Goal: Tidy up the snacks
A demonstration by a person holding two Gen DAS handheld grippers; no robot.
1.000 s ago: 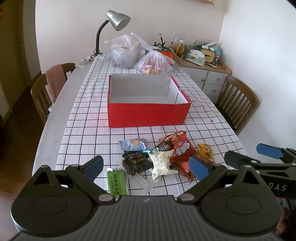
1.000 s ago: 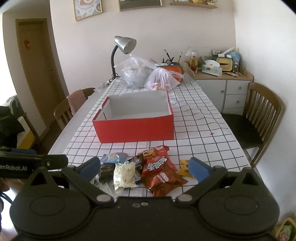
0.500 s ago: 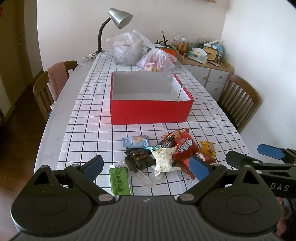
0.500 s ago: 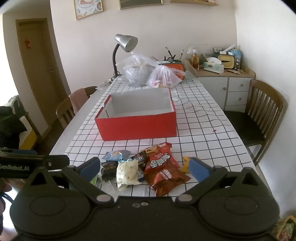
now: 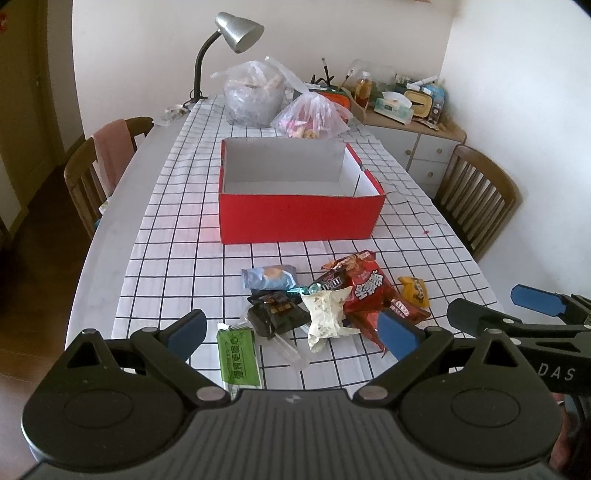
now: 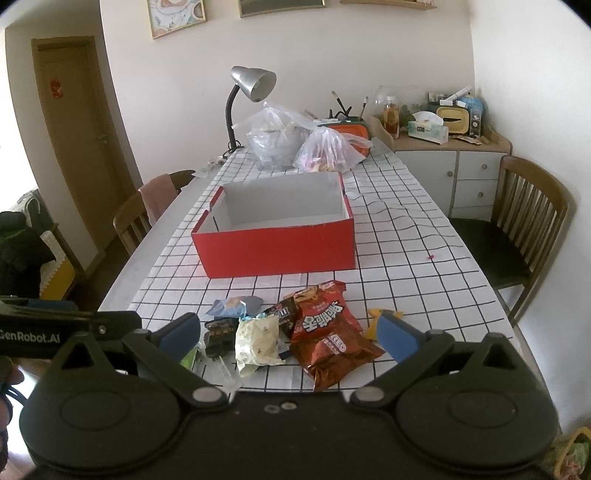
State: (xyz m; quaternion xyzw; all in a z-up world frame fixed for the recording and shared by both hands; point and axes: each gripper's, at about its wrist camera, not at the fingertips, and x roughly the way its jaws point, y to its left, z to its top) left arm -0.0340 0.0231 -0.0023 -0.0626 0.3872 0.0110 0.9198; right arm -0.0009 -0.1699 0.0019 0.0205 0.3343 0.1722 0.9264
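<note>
A heap of snack packets lies near the table's front edge: a red chip bag (image 5: 369, 291) (image 6: 328, 332), a cream packet (image 5: 327, 314) (image 6: 258, 339), a dark packet (image 5: 277, 314), a pale blue packet (image 5: 269, 277) (image 6: 232, 306), a green packet (image 5: 238, 356) and a small yellow one (image 5: 415, 291). Behind them stands an empty red box (image 5: 299, 218) (image 6: 277, 247) with a white inside. My left gripper (image 5: 291, 332) hangs open above the heap. My right gripper (image 6: 288, 334) is open too, holding nothing, and shows at the right of the left wrist view.
A checked cloth (image 5: 184, 236) covers the table. Two plastic bags (image 5: 255, 92) and a desk lamp (image 5: 236, 33) stand at the far end. Wooden chairs (image 5: 476, 192) (image 5: 99, 166) flank both sides. A cluttered cabinet (image 6: 443, 147) sits in the corner.
Both grippers have risen and tilted slightly, so the box and snacks sit a little farther into view. No snack has moved; both grippers remain open.
</note>
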